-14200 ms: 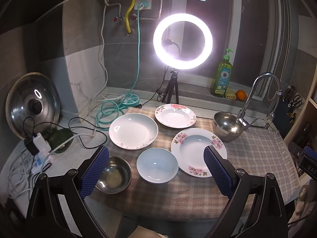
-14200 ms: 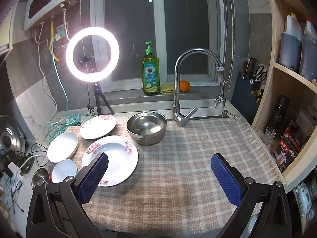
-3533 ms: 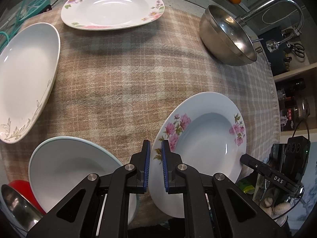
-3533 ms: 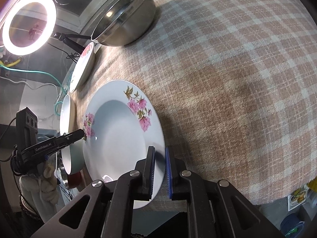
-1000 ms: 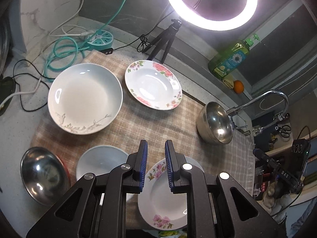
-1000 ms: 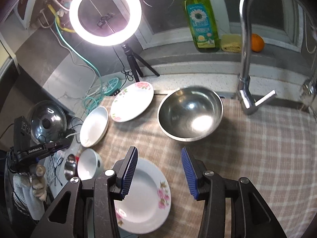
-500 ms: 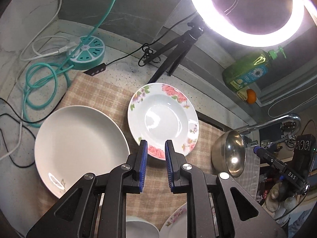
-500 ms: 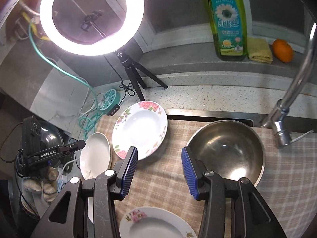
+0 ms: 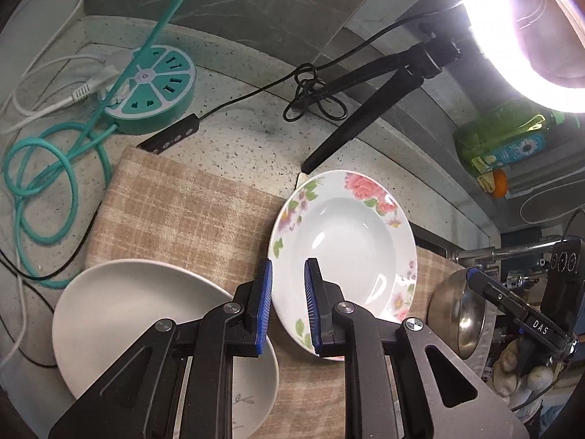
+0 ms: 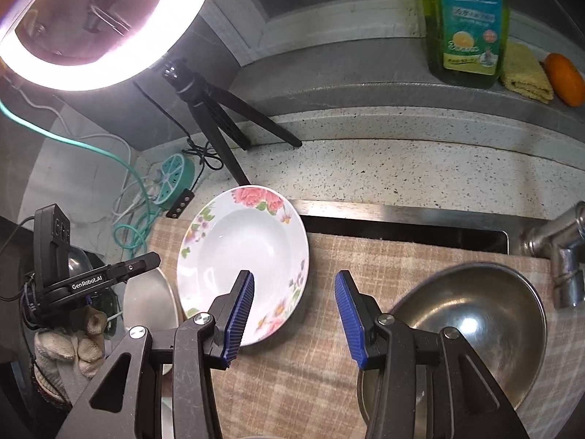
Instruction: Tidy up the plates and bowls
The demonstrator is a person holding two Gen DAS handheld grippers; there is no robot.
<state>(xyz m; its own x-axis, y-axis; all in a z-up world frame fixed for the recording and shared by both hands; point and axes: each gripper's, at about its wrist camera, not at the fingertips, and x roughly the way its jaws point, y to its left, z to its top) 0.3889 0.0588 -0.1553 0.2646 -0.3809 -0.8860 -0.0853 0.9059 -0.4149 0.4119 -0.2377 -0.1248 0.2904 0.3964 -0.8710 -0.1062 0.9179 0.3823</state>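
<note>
The flowered plate [image 9: 343, 252] lies flat at the far edge of the checked cloth [image 9: 175, 201], in the centre of the left wrist view and centre-left of the right wrist view [image 10: 243, 256], with the foot of the tripod [image 9: 369, 109] just beside its far rim. To its lower left in the left wrist view sits the plain white plate [image 9: 146, 329], and at the lower right the steel bowl [image 10: 464, 329] is partly visible.

The left gripper [image 9: 287, 307] hovers above the plate's near-left rim with its jaws set narrow, a slim gap between the blue pads and nothing in it. The right gripper [image 10: 294, 318] stands half open and empty above the cloth, its left pad over the plate's near-right rim, its right pad near the steel bowl.

The plate looks like glazed ceramic: stiff, fairly heavy for its thinness, slick under light, and liable to chip or break if dropped or knocked against the bowl. Its raised, sloping rim is the only part the pads can pinch, so I judge the best hold is at two opposite points of the rim, one gripper each side, squeezed firmly and kept level, since a single-edge grip would let the slippery glaze pivot out
</note>
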